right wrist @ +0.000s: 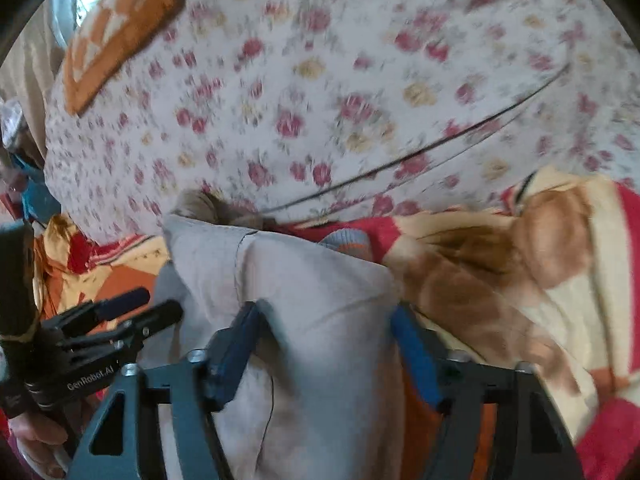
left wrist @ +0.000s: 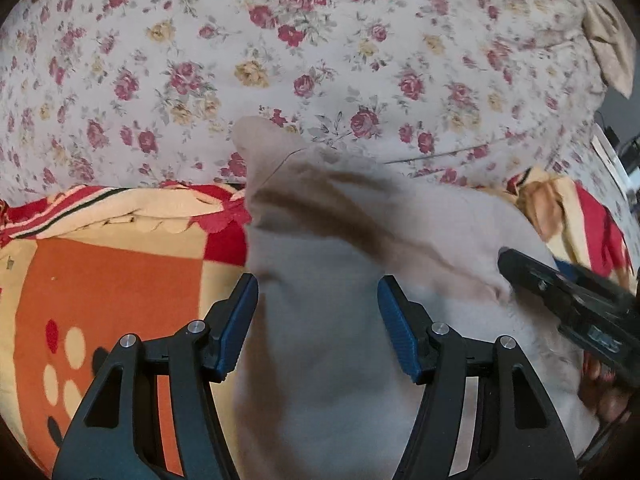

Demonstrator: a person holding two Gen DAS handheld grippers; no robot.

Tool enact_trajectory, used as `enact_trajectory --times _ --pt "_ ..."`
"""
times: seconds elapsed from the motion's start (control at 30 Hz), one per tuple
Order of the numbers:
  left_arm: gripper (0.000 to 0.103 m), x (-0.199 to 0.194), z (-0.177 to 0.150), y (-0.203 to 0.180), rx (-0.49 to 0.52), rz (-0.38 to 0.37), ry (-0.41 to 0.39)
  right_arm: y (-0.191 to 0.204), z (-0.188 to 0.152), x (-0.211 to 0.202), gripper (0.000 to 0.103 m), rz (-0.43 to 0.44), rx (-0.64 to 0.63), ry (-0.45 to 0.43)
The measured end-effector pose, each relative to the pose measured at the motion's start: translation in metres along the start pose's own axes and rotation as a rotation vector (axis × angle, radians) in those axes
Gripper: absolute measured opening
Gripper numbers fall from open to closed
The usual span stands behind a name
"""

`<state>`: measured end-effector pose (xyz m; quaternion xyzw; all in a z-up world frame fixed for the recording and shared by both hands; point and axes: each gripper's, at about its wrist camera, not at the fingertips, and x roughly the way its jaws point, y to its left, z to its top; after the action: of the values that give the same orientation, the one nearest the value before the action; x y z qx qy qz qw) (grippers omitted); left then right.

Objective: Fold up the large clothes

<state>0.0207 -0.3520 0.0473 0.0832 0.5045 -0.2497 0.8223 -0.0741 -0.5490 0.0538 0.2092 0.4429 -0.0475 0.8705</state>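
Observation:
A large pale grey-beige garment (left wrist: 332, 320) lies on a red, orange and cream blanket (left wrist: 108, 280) on the bed. In the left wrist view my left gripper (left wrist: 318, 296) is open, its blue pads (left wrist: 240, 320) spread wide over the garment's left part. The right gripper (left wrist: 568, 300) shows at the right edge, low over the cloth. In the right wrist view my right gripper (right wrist: 326, 328) is open, its pads either side of the garment (right wrist: 304, 288), which is bunched and raised between them. The left gripper (right wrist: 120, 320) shows at the left.
A floral bedsheet (left wrist: 320, 60) covers the bed beyond the blanket (right wrist: 540, 260). An orange patterned cushion (right wrist: 120, 28) lies at the far left in the right wrist view. A beige cloth (left wrist: 612, 48) lies at the far right. A dark cable (right wrist: 440, 144) crosses the sheet.

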Motion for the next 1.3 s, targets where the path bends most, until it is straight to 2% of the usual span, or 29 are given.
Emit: enact_trajectory --times 0.07,0.17,0.3,0.43,0.5,0.53,0.57,0.63,0.73,0.8,0.87,0.97,1.07,1.13,1.17,1.2,1.23,1.27,1.3 --pt "0.062 0.008 0.001 -0.003 -0.002 0.000 0.009 -0.008 -0.001 0.001 0.007 -0.035 0.025 -0.039" --pt "0.070 0.016 0.000 -0.008 0.005 0.010 0.001 -0.020 -0.007 0.013 0.005 -0.116 0.038 -0.029" --pt "0.077 0.021 -0.008 -0.018 0.036 0.037 -0.018 -0.024 -0.015 0.029 0.005 -0.156 0.021 0.008" --pt "0.077 0.007 -0.012 -0.015 0.042 0.020 -0.023 -0.020 -0.013 -0.005 0.005 -0.135 0.015 -0.031" --pt "0.077 -0.004 -0.016 -0.012 0.038 0.006 -0.032 -0.016 -0.016 -0.029 0.015 -0.130 -0.005 -0.048" --pt "0.077 -0.009 -0.019 -0.011 0.040 0.006 -0.035 -0.013 -0.019 -0.040 0.030 -0.115 -0.014 -0.057" --pt "0.077 -0.014 -0.022 -0.011 0.046 0.007 -0.039 -0.009 -0.025 -0.053 0.054 -0.081 -0.019 -0.069" --pt "0.077 -0.021 -0.027 -0.012 0.056 0.009 -0.045 -0.001 -0.041 -0.069 0.072 -0.028 -0.023 -0.078" --pt "0.077 -0.031 -0.036 -0.012 0.070 0.015 -0.050 0.015 -0.061 -0.072 0.072 0.006 -0.045 -0.047" --pt "0.077 -0.036 -0.042 -0.011 0.070 0.011 -0.049 0.015 -0.076 -0.069 0.064 0.002 -0.025 -0.032" --pt "0.077 -0.038 -0.047 -0.012 0.071 0.007 -0.049 0.010 -0.089 -0.065 0.034 0.018 0.002 -0.017" --pt "0.077 -0.046 -0.059 -0.009 0.074 -0.014 -0.038 0.006 -0.105 -0.062 0.017 0.008 -0.009 -0.024" --pt "0.077 -0.053 -0.075 -0.001 0.078 -0.071 -0.017 0.003 -0.115 -0.056 0.015 -0.038 -0.022 -0.019" --pt "0.077 -0.056 -0.087 0.013 0.034 -0.114 -0.001 -0.003 -0.115 -0.060 0.015 -0.046 -0.023 -0.048" --pt "0.077 -0.057 -0.091 0.020 0.008 -0.137 0.006 -0.006 -0.113 -0.063 0.018 -0.033 -0.015 -0.063" --pt "0.077 -0.057 -0.093 0.028 -0.019 -0.165 0.013 -0.010 -0.112 -0.067 0.026 -0.013 0.001 -0.081" --pt "0.077 -0.055 -0.095 0.037 -0.055 -0.198 0.025 -0.014 -0.110 -0.069 0.054 -0.012 0.018 -0.095" --pt "0.077 -0.054 -0.096 0.043 -0.077 -0.213 0.031 -0.019 -0.107 -0.072 0.077 -0.012 0.044 -0.122" --pt "0.080 -0.051 -0.096 0.047 -0.095 -0.225 0.036 -0.023 -0.106 -0.072 0.081 0.004 0.059 -0.138"
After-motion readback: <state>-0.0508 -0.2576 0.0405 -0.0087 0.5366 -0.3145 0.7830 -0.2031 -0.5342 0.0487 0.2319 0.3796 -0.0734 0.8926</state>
